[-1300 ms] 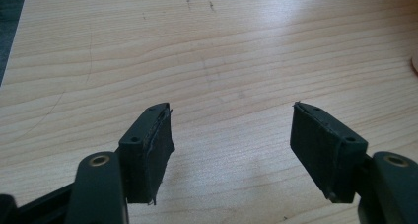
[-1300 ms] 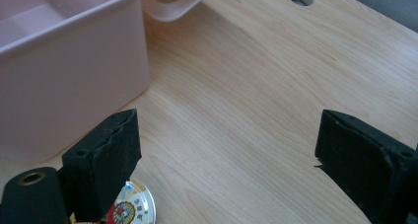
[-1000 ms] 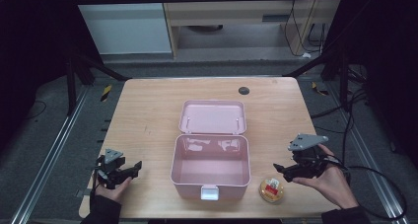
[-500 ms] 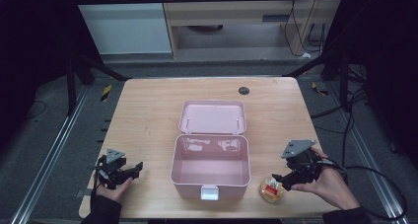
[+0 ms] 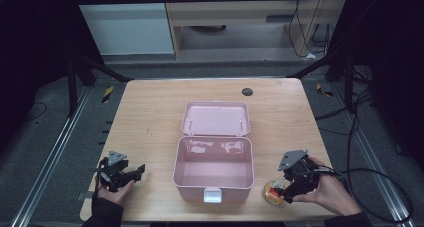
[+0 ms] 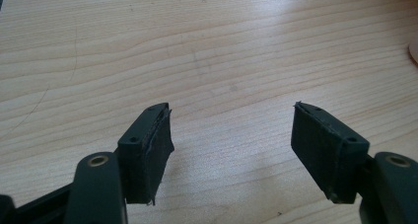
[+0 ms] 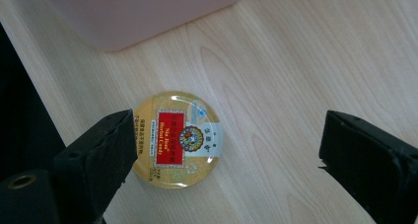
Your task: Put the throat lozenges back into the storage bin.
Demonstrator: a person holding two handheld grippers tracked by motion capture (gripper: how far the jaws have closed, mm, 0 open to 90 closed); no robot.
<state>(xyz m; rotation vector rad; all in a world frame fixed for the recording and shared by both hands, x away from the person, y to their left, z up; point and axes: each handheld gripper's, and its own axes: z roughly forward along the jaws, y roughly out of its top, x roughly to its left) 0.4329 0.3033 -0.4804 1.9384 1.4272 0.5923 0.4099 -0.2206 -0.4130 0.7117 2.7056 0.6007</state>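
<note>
A pink plastic box stands open in the middle of the wooden table, its lid laid back flat behind it and its inside bare. A small round golden tin with a red label lies flat on the table just right of the box's front corner. My right gripper hovers directly over the tin, open, with the tin near its left jaw. My left gripper rests open near the front left of the table, with bare wood between its jaws.
A small dark round disc lies near the table's far edge. The table's front edge runs close under both hands. Black frame rails and cables surround the table, and a cable trails right from the right gripper.
My right gripper has moved left and toward the front edge, coming down over the tin. The left gripper has stayed where it was.
</note>
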